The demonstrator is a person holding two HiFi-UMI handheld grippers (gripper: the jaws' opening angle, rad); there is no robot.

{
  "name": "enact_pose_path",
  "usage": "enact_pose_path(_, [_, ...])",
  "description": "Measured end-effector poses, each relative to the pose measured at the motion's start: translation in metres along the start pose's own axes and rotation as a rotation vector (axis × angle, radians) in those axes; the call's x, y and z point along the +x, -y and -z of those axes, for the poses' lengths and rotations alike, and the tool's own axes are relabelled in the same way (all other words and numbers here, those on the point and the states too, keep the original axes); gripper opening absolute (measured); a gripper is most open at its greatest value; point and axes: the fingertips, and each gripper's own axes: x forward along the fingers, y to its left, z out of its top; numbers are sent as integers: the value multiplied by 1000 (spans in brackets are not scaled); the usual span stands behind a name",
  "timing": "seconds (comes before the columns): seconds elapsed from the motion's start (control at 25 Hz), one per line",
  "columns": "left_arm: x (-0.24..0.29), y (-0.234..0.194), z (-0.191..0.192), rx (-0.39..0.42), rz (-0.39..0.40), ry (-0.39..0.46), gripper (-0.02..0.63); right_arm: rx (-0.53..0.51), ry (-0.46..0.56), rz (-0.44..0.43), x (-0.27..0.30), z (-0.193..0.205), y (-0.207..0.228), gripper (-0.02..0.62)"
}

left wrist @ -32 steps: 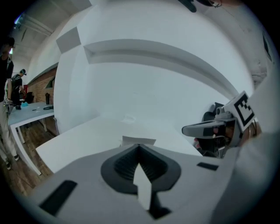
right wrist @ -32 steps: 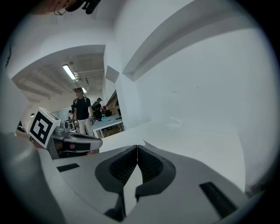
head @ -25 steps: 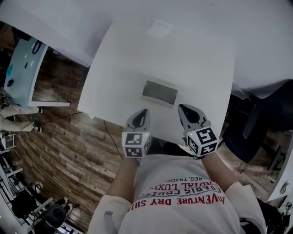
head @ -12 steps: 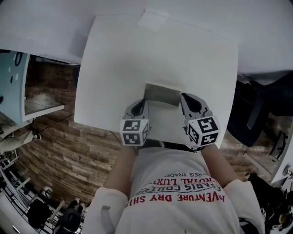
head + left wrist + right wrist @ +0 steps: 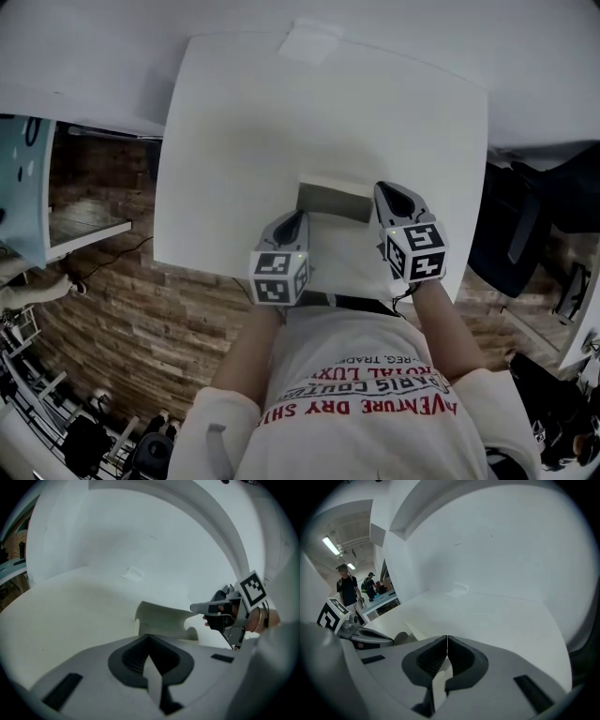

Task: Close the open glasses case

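The glasses case is seen open on the counter, its closing not yet done. The left hand-held gripper and right hand-held gripper are held beside it, clamped together and empty.

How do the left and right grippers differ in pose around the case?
The left gripper is by the case's near left corner; the right gripper flanks its right end. The right gripper reaches farther forward than the left gripper. Both have jaws shut, holding nothing.

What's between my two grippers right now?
The open glasses case, lid raised, sits between the left gripper and right gripper; the head view shows it.
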Motion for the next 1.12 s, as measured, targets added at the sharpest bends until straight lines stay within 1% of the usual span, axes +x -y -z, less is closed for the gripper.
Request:
enact_pose_path(0.2, [-1,-2,0,-29,-9,10,5,13,11,-5,-2,4,-3,12])
enact_pose_path(0.36, [-1,0,0,-44,-14,10,5,26,-6,-16,-5,13,-8,12])
enact_pose_path(0.48, [-1,-1,0,-39,-14,7,5,25,-19,-28,-6,24,-14,12])
enact_pose_path(0.68, [0,0,1,-29,-14,0,5,24,6,-27,-6,27,-15,12])
enact_pose_path(0.84, [-3,9,5,-9,14,-19,5,-9,-8,-30,-9,29,-18,12])
enact_pose_path(1.0, [-8,11,6,21,11,-15,5,-8,-18,-42,-12,39,-25,12])
enact_pose_path(1.12, [-11,9,7,21,8,-16,5,-5,-35,-52,-13,49,-30,12])
